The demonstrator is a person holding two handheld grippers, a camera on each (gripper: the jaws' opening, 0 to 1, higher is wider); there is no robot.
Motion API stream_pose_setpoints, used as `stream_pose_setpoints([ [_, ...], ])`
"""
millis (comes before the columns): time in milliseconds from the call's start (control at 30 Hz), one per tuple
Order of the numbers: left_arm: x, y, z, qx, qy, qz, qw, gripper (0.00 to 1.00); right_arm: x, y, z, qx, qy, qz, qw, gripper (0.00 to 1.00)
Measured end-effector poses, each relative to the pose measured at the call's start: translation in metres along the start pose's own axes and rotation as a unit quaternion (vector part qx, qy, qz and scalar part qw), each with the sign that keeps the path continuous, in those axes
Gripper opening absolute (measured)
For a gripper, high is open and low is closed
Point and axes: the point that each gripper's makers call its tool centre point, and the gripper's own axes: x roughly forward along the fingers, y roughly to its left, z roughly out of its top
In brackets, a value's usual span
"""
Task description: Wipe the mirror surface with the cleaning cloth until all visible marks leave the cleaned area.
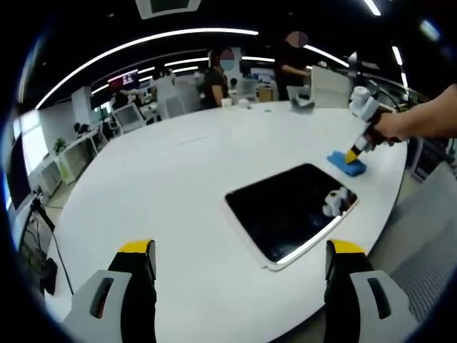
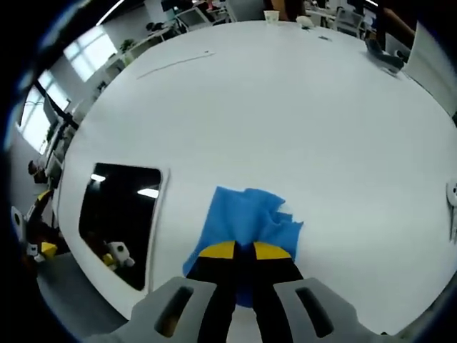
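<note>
Right tongs (image 2: 238,251) are clenched on the near edge of the blue cloth (image 2: 246,218), which lies on the white table (image 2: 285,114) just right of the mirror (image 2: 118,214), while my left tongs (image 1: 239,261) wait released, leaving the glass unobstructed for wiping.

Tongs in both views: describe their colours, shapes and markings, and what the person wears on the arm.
The left tongs are two blocky black jaws with yellow tips and grey housings, each with a dark slot. The right tongs match: black, yellow-tipped, on a grey body. In the left view, the arm behind them shows no sleeve.
</note>
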Motion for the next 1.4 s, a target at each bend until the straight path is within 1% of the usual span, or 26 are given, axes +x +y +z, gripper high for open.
stream_pose_setpoints([
  [133, 0.0, 0.0, 0.0, 0.0, -0.001, 0.0, 1.0, 0.99, -0.002, 0.002, 0.001, -0.013, -0.007, 0.009, 0.9999, 0.06],
  [167, 0.0, 0.0, 0.0, 0.0, -0.001, 0.001, 1.0, 0.99, -0.004, 0.005, 0.005, -0.012, -0.022, 0.015, 0.9996, 0.09],
  [200, 0.0, 0.001, 0.001, 0.0, -0.002, 0.002, 1.0, 0.99, -0.007, 0.009, 0.01, -0.006, -0.039, 0.026, 0.9989, 0.16],
  [233, 0.0, 0.001, 0.001, -0.001, -0.002, 0.002, 1.0, 0.99, -0.01, 0.011, 0.013, -0.008, -0.049, 0.03, 0.9983, 0.21],
  [367, 0.0, 0.0, 0.001, -0.006, -0.002, 0.0, 1.0, 0.99, -0.036, 0.023, 0.03, -0.032, -0.105, 0.044, 0.993, 0.33],
  [433, 0.0, 0.0, 0.001, -0.006, -0.002, -0.002, 1.0, 0.99, -0.047, 0.028, 0.039, -0.066, -0.141, 0.05, 0.9865, 0.43],
  [467, 0.0, 0.0, 0.001, -0.004, -0.003, -0.002, 1.0, 0.99, -0.051, 0.028, 0.042, -0.081, -0.157, 0.046, 0.9832, 0.5],
  [500, 0.0, -0.001, 0.002, -0.003, -0.004, -0.003, 1.0, 0.99, -0.058, 0.03, 0.046, -0.106, -0.182, 0.041, 0.9766, 0.57],
  [533, 0.0, -0.001, 0.002, -0.002, -0.005, -0.003, 1.0, 0.99, -0.064, 0.034, 0.047, -0.117, -0.202, 0.043, 0.9715, 0.63],
  [567, -0.001, -0.001, 0.002, -0.001, -0.005, -0.002, 1.0, 0.99, -0.071, 0.039, 0.046, -0.125, -0.223, 0.044, 0.9657, 0.71],
  [600, -0.001, -0.001, 0.002, 0.0, -0.005, -0.002, 1.0, 0.99, -0.073, 0.044, 0.041, -0.136, -0.227, 0.052, 0.9631, 0.75],
  [633, -0.001, -0.001, 0.002, -0.002, -0.005, -0.002, 1.0, 0.99, -0.075, 0.046, 0.035, -0.14, -0.227, 0.054, 0.9623, 0.8],
  [667, -0.001, -0.001, 0.002, -0.001, -0.005, -0.001, 1.0, 0.99, -0.077, 0.047, 0.028, -0.14, -0.224, 0.05, 0.9632, 0.88],
  [700, -0.001, -0.001, 0.003, 0.0, -0.007, -0.001, 1.0, 0.99, -0.079, 0.049, 0.02, -0.151, -0.231, 0.05, 0.9599, 0.93],
  [733, -0.002, -0.001, 0.004, -0.002, -0.009, 0.0, 1.0, 0.99, -0.08, 0.048, 0.012, -0.152, -0.23, 0.049, 0.9601, 0.98],
  [800, -0.002, 0.0, 0.003, -0.003, -0.007, 0.001, 1.0, 0.99, -0.084, 0.045, -0.003, -0.163, -0.234, 0.043, 0.9573, 1.0],
  [900, -0.002, -0.001, 0.003, 0.001, -0.008, -0.001, 1.0, 0.99, -0.092, 0.037, -0.019, -0.165, -0.232, 0.039, 0.958, 1.0],
  [933, -0.002, -0.001, 0.004, 0.001, -0.009, 0.0, 1.0, 0.99, -0.098, 0.035, -0.021, -0.157, -0.241, 0.041, 0.957, 1.0],
  [967, -0.002, 0.0, 0.004, -0.001, -0.009, 0.0, 1.0, 0.99, -0.102, 0.035, -0.023, -0.139, -0.247, 0.044, 0.958, 1.0],
  [1000, -0.002, 0.0, 0.004, -0.004, -0.009, 0.001, 1.0, 0.99, -0.105, 0.035, -0.028, -0.115, -0.245, 0.048, 0.9613, 1.0],
  [1033, -0.002, 0.0, 0.004, -0.006, -0.009, 0.0, 0.9999, 0.99, -0.105, 0.035, -0.032, -0.119, -0.242, 0.044, 0.962, 1.0],
  [1133, -0.002, -0.001, 0.004, -0.003, -0.009, -0.001, 0.9999, 0.99, -0.109, 0.042, -0.036, -0.106, -0.266, 0.042, 0.9572, 1.0],
  [1233, -0.001, -0.001, 0.003, -0.004, -0.007, -0.002, 1.0, 0.99, -0.102, 0.05, -0.046, -0.094, -0.269, 0.041, 0.9576, 1.0],
  [1300, -0.001, -0.001, 0.003, -0.003, -0.006, -0.003, 1.0, 0.99, -0.097, 0.056, -0.051, -0.085, -0.263, 0.05, 0.9598, 1.0],
  [1333, -0.001, -0.002, 0.002, -0.001, -0.004, -0.004, 1.0, 0.99, -0.091, 0.06, -0.056, -0.079, -0.255, 0.054, 0.9622, 1.0],
  [1400, -0.001, -0.002, 0.002, 0.001, -0.003, -0.004, 1.0, 0.99, -0.092, 0.055, -0.052, -0.073, -0.255, 0.049, 0.9631, 1.0],
])
